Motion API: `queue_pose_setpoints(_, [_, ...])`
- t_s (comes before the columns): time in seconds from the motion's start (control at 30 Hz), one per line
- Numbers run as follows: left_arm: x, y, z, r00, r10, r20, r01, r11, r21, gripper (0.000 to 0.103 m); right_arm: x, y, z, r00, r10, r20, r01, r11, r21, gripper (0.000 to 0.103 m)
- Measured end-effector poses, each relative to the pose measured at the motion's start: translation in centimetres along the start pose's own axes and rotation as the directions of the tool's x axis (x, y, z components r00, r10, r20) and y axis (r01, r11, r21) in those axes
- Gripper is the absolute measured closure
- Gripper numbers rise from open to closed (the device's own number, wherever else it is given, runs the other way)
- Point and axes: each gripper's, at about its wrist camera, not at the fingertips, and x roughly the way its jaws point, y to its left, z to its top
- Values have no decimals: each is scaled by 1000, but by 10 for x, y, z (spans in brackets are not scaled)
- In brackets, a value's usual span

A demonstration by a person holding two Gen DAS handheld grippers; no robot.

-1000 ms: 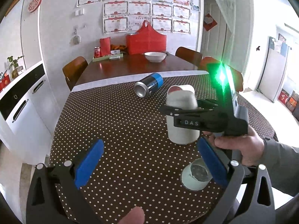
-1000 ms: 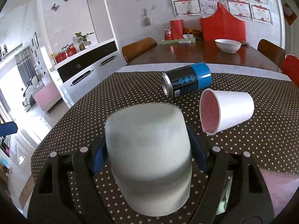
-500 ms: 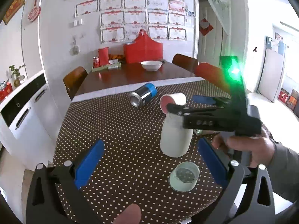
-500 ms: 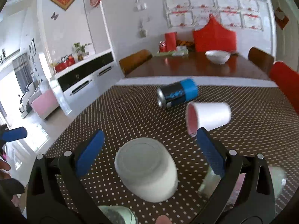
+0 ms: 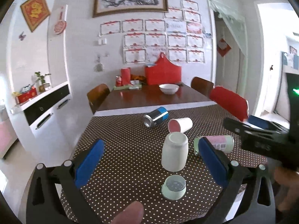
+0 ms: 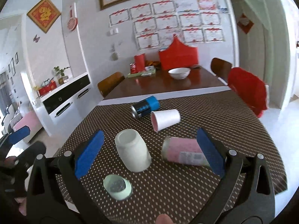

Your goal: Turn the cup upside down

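Observation:
A white cup (image 5: 174, 154) stands upside down on the dotted tablecloth (image 5: 121, 149); it also shows in the right wrist view (image 6: 133, 155). My left gripper (image 5: 151, 162) is open and empty, held back above the near table edge. My right gripper (image 6: 149, 152) is open and empty, pulled back from the cup. The right gripper's black body (image 5: 261, 140) shows at the right of the left wrist view.
A white foam cup (image 5: 180, 124) lies on its side beyond the flipped cup. A blue-and-black can (image 5: 156, 116) lies behind it. A pink bottle (image 5: 217, 143) lies to the right. A pale green lid (image 5: 173, 186) sits in front. A bowl (image 5: 168, 88) stands on the far wooden table.
My right gripper opened, let go of the upside-down white cup and drew back and up. My left gripper also rose and pulled back.

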Motion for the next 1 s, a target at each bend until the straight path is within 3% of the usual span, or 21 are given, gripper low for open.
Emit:
queue_pose_setpoints(0.2, [-34,-1,-3,997,42,59,-40,998,-42,4,-52,7,-16,996,-72,54,73,997,-30,6])
queue_pose_setpoints(0.47, [-80,-4,-10,989,86,121,-79,995,-60,4,-102,27,-34,989,-92,113,96,995,-30,6])
queue_pose_setpoints(0.63, [-96,-4,-15,987,95,126,-88,995,-56,4,-109,35,-39,983,-135,127,141,989,-39,6])
queue_pose_setpoints(1.0, [-111,0,-14,984,117,137,-107,991,-79,4,-108,37,-46,985,-127,121,133,990,-44,6])
